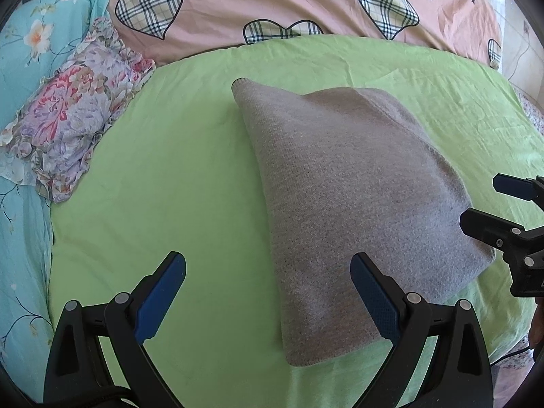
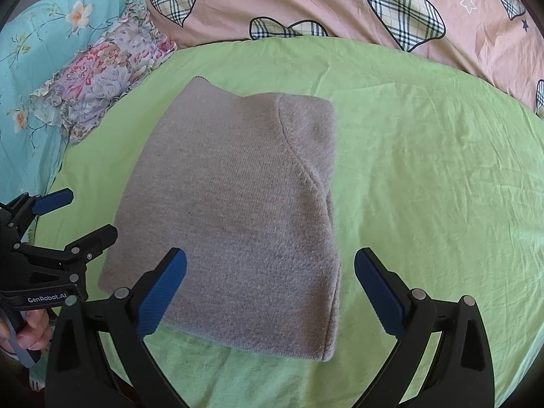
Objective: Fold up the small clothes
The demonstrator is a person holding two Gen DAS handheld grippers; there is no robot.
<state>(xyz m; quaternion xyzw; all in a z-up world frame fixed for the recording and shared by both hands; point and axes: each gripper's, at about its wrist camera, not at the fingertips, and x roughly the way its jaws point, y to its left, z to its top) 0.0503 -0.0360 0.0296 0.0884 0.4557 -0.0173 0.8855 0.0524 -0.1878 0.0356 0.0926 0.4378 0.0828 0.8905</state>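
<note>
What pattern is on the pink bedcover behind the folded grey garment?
Plaid-filled hearts with dark outlines, plus small stars, on the pink cotton bedcover; clearest in the right wrist view.

- Left gripper [image 1: 268, 292]: black plastic frame, two curved arms, each ending in a flat finger with a blue textured pad [image 1: 159, 301].
- Round silver rivets at the joints of both arms; triangular cut-outs in the outer black struts.
- Right gripper [image 2: 270, 292]: same build, black frame, blue ribbed pads [image 2: 163, 297], silver pivots.
- White lettering "GenRobot.AI" printed on the black body of the left gripper, read from the right wrist view.
- Hand [image 2: 32, 333] around a grey handle below that lettering.
</note>
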